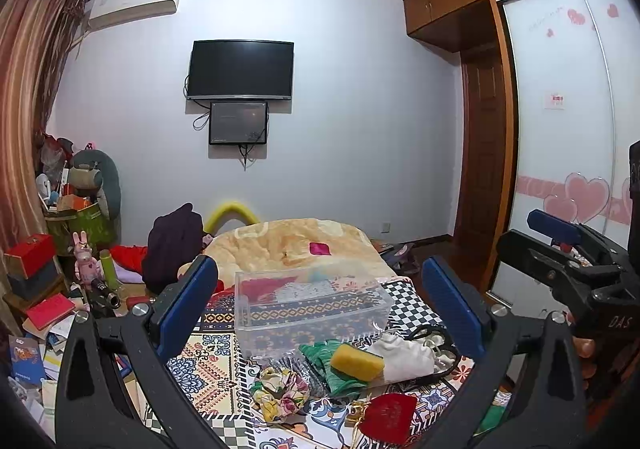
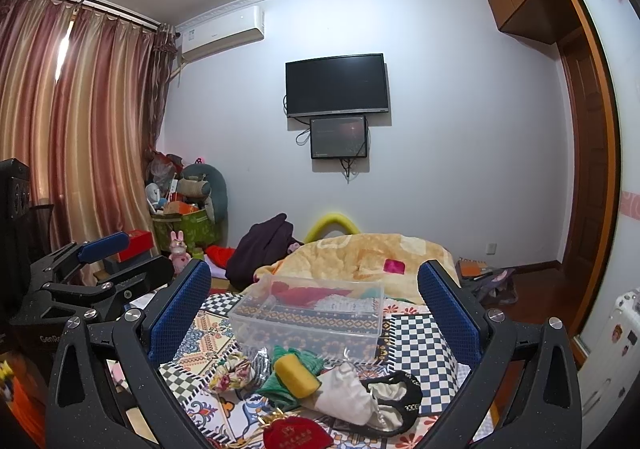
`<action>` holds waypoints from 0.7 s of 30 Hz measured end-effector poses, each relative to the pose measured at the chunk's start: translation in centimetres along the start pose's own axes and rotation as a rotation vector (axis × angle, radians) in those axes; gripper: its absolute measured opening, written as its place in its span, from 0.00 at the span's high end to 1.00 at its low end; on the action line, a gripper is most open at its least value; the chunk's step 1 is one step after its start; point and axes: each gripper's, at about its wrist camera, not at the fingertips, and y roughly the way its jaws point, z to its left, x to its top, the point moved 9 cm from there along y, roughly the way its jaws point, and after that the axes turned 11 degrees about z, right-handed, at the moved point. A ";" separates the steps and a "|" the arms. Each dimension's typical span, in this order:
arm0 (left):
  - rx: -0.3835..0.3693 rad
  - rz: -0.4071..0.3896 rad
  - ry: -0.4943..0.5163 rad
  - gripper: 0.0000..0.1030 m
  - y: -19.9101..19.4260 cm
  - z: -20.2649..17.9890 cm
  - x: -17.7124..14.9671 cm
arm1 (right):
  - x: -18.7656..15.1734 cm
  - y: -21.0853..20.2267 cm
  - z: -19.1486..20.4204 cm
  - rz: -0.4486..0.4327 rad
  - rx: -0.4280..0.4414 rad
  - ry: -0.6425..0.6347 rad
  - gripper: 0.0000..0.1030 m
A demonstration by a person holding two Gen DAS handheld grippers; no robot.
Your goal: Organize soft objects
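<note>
A clear plastic box (image 1: 312, 309) (image 2: 308, 315) stands on the patterned bedspread. In front of it lies a heap of soft things: a yellow sponge (image 1: 356, 362) (image 2: 297, 373) on a green cloth (image 1: 328, 365) (image 2: 280, 385), a floral scrunchie (image 1: 282, 393) (image 2: 232, 373), a white cloth (image 1: 404, 359) (image 2: 346, 393), a black-edged fabric piece (image 2: 396, 393) and a red pouch (image 1: 388, 417) (image 2: 298, 435). My left gripper (image 1: 320, 305) is open and empty above the heap. My right gripper (image 2: 316, 313) is open and empty too; it also shows in the left wrist view (image 1: 568, 249).
A beige quilt (image 1: 296, 245) (image 2: 360, 257) and dark clothing (image 1: 172, 245) lie behind the box. Clutter of boxes, books and toys (image 1: 60, 273) fills the left side. A wardrobe (image 1: 560, 129) stands on the right. A TV (image 1: 240, 69) hangs on the wall.
</note>
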 end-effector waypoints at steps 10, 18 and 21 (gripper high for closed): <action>-0.008 0.010 -0.011 0.00 0.2 0.3 0.1 | 0.0 -0.1 0.0 -0.001 0.002 0.006 0.00; -0.009 0.020 -0.020 0.00 0.8 0.7 0.0 | -0.2 0.3 -0.2 0.010 0.008 0.011 0.00; -0.009 0.034 -0.023 0.00 1.4 1.0 -0.4 | -0.7 1.0 -0.4 0.030 0.014 0.020 0.00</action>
